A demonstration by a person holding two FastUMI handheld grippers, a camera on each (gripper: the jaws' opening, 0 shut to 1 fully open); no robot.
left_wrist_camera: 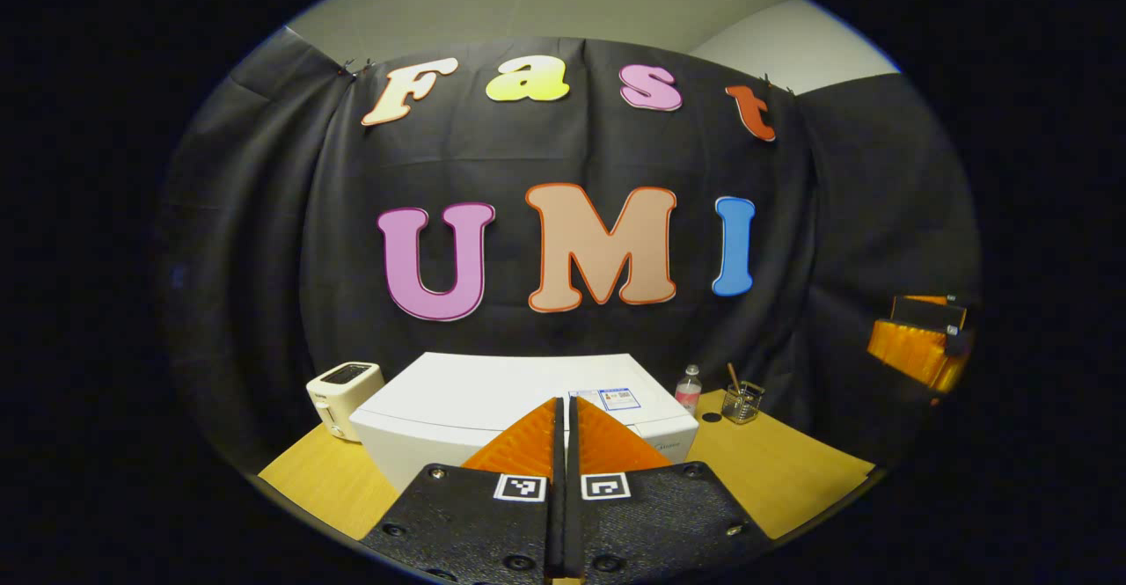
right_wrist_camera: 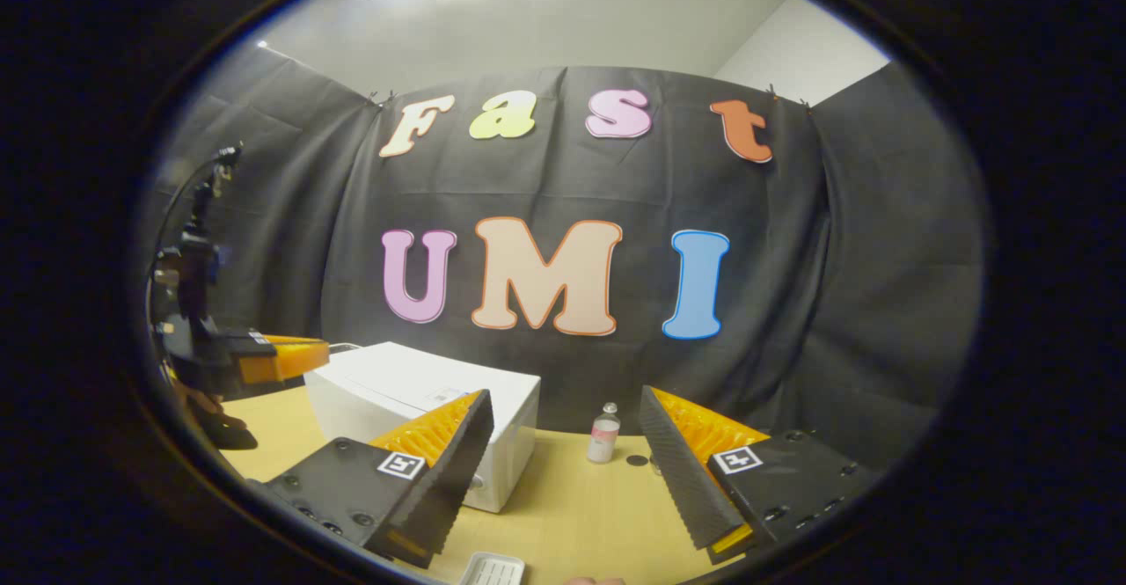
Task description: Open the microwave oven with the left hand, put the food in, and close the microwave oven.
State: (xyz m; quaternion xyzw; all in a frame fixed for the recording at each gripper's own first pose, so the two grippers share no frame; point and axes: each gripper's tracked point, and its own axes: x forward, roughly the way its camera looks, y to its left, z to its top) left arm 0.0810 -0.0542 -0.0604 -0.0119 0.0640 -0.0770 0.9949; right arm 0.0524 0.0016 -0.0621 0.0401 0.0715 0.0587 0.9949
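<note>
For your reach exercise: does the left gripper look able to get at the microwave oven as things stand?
Probably yes. The left gripper, fingers together, hangs above the microwave oven with nothing between them; the toaster stands off to one side.

One microwave (left_wrist_camera: 493,396) stands on one table (left_wrist_camera: 774,471). There is one toaster (left_wrist_camera: 343,396), one bottle (left_wrist_camera: 688,389) and one glass jar (left_wrist_camera: 742,402) holding one stick-like thing. One small dark disc (left_wrist_camera: 712,417) lies on the table. One white tray (right_wrist_camera: 493,570) shows at the near table edge. Two grippers: the left gripper (left_wrist_camera: 563,413) and the right gripper (right_wrist_camera: 563,453).
</note>
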